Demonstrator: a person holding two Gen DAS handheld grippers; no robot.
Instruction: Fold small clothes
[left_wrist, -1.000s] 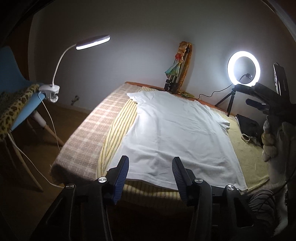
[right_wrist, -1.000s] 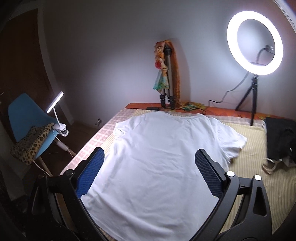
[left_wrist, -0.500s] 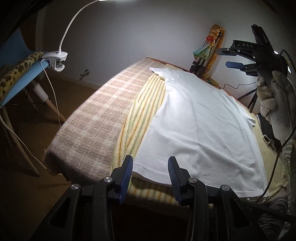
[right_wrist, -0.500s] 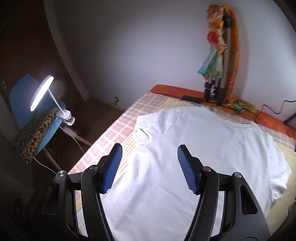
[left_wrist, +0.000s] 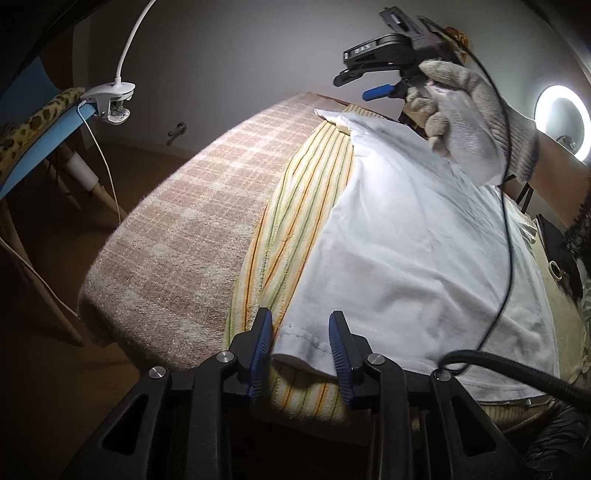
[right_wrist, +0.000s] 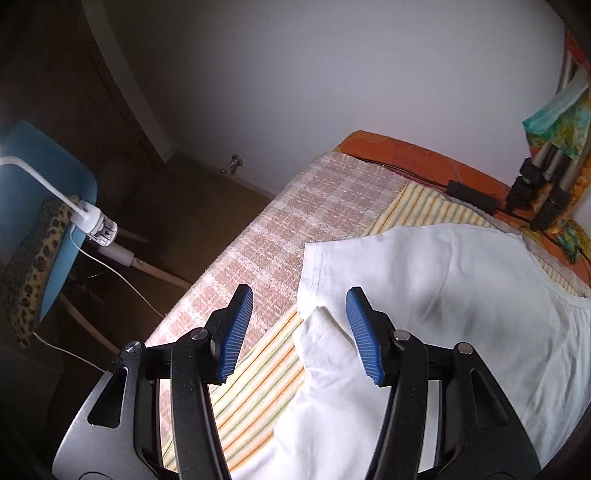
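Note:
A white T-shirt (left_wrist: 417, 258) lies flat on a yellow striped towel (left_wrist: 295, 206) on the bed. My left gripper (left_wrist: 300, 325) is open, its blue pads on either side of the shirt's near left hem corner. My right gripper (right_wrist: 299, 306) is open just above the shirt's left sleeve (right_wrist: 325, 266), at the armpit fold. In the left wrist view the right gripper (left_wrist: 373, 79) shows held in a gloved hand (left_wrist: 476, 122) over the far sleeve. The shirt also fills the right wrist view (right_wrist: 443, 314).
A pink checked blanket (left_wrist: 192, 221) covers the bed's left side, which drops to the floor. A blue chair (right_wrist: 55, 206) with a clip lamp (right_wrist: 96, 225) stands left. A tripod (right_wrist: 539, 184) and ring light (left_wrist: 561, 118) are at the far end. A black cable (left_wrist: 506, 258) hangs over the shirt.
My left gripper has moved in low to the shirt's near left hem corner. My right gripper has moved left and down to the left sleeve, its jaws narrower.

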